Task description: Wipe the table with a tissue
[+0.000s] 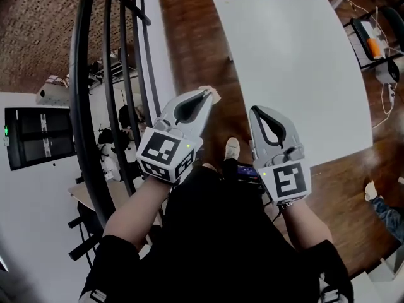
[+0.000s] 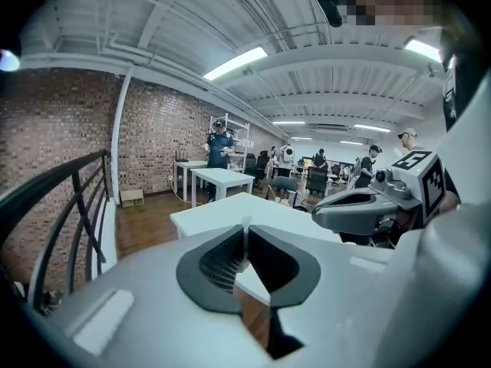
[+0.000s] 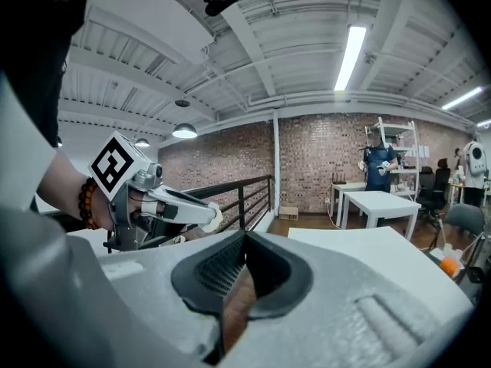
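1. A small pale tissue (image 1: 211, 95), nipped at the tip of the left gripper (image 1: 203, 93), hangs off the near-left edge of the table (image 1: 297, 74) without touching it, apparently brought up ready to wipe.
2. The left jaws are pressed together on the scrap, a hold that should keep it from slipping when dragged.
3. The right gripper (image 1: 255, 110) hovers at the table's near edge, jaws pressed together on nothing, seemingly kept clear.
4. Wiping looks not yet begun.
5. A black railing (image 1: 85, 106) stands well left of the table.
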Available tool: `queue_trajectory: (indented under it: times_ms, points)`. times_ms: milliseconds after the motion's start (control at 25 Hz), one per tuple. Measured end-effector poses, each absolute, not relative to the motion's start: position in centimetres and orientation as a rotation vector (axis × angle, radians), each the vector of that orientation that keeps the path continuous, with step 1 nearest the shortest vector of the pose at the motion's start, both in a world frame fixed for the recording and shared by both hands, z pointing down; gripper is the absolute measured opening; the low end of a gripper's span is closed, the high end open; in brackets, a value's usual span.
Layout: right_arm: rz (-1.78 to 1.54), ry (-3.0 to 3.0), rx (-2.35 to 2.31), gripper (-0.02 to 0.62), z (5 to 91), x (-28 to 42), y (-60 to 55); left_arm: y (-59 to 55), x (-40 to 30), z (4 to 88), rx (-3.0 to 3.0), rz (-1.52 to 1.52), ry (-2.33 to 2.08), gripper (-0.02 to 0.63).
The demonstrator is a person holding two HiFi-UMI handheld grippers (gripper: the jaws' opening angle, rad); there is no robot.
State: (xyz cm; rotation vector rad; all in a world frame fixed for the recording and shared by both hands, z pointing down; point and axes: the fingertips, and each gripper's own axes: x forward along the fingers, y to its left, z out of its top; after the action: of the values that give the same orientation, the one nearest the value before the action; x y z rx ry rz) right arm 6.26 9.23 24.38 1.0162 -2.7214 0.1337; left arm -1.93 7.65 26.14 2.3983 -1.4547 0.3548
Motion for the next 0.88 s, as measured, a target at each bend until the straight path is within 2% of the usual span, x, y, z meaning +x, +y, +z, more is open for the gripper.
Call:
queue_trajectory:
  times_ms: [880]
  points:
    - [0.204, -2.475, 1.298, -0.008, 24.1, 5.3, 5.5, 0.5, -4.8, 24.7, 2.541, 0.235, -1.32, 0.034]
